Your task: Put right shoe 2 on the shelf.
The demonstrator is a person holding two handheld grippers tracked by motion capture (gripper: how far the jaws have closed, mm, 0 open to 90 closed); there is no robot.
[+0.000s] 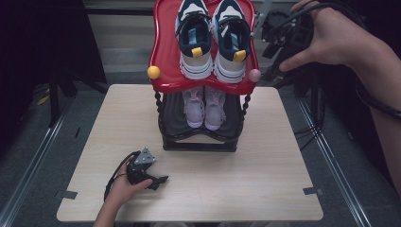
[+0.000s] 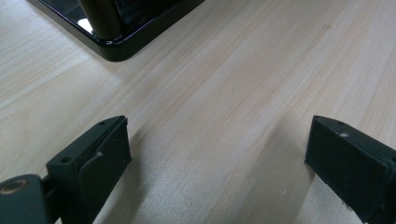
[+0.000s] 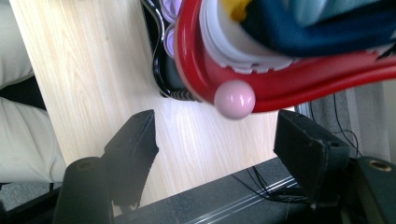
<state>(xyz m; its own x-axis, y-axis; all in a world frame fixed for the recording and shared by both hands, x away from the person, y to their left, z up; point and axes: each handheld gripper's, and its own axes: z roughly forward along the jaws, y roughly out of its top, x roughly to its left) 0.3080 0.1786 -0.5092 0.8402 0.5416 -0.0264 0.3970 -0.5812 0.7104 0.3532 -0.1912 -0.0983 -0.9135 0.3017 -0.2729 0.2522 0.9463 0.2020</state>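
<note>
Red top shelf [image 1: 166, 71] of the shoe rack carries my navy-and-white sneakers [image 1: 213, 40]; my right gripper [image 1: 279, 35] hangs just right of it, jaws wide apart, empty (pink knob [image 3: 234, 99] nearby). Left gripper [image 1: 153, 178] rests before the rack, agape, holding nothing.

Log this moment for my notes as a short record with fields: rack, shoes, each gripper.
rack: two-tier shoe rack on the wooden table; red top shelf
top tier: navy and white sneakers
lower tier: lilac shoes
left gripper: open, empty, low over the table in front of the rack
right gripper: open, empty, raised beside the red shelf near the pink knob
</note>
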